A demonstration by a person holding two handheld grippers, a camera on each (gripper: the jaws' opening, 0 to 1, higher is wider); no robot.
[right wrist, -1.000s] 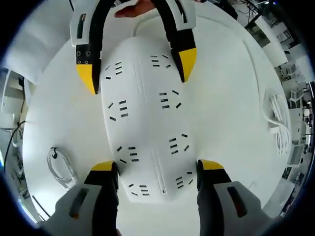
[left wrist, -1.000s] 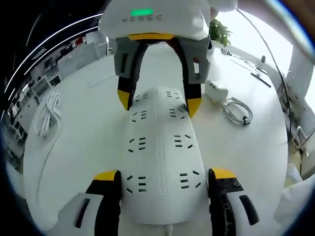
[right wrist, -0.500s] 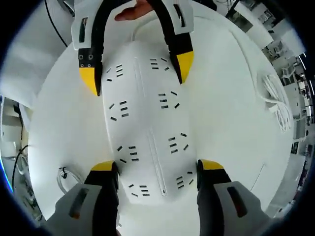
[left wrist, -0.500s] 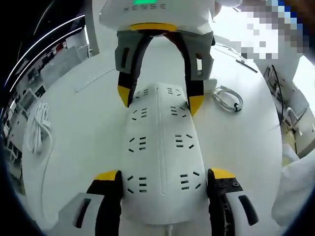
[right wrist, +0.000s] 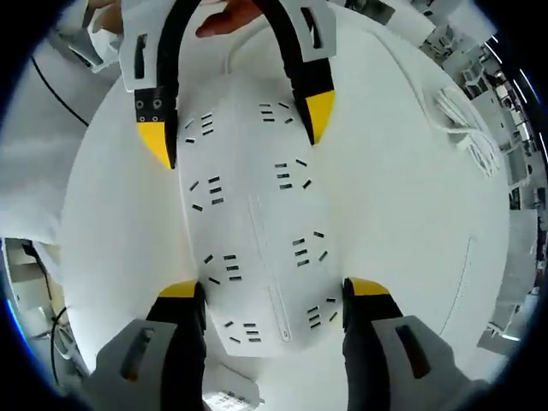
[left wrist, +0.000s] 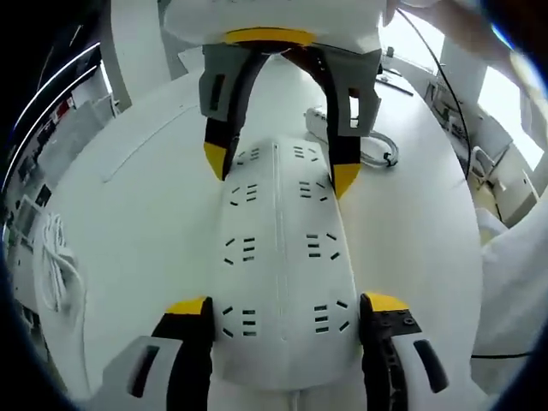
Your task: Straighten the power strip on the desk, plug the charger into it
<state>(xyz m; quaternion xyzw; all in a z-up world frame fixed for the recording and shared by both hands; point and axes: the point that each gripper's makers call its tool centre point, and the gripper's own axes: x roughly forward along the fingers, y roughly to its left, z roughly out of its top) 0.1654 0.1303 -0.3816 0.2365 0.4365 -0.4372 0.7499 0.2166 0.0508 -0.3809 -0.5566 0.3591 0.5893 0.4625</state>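
A white power strip (left wrist: 278,248) with several sockets lies lengthwise on the white desk (left wrist: 128,197), held at both ends. My left gripper (left wrist: 287,304) is shut on its near end in the left gripper view. My right gripper (left wrist: 281,169) clamps the far end there. The right gripper view shows the same strip (right wrist: 253,214) with my right gripper (right wrist: 274,291) on the near end and the left gripper (right wrist: 235,128) on the far end. A white charger (left wrist: 318,116) with its coiled cable (left wrist: 378,156) rests just behind the right gripper.
A bundled white cord (left wrist: 53,274) lies on the desk at the left in the left gripper view, and the same cord bundle (right wrist: 467,128) is at upper right in the right gripper view. A person's white sleeve (left wrist: 514,291) is at the right. Office furniture stands beyond the desk edge.
Both grippers keep their grip while the strip swings round over the desk. The charger and its cable have drifted leftward in the left gripper view, and the cord bundle has shifted downward.
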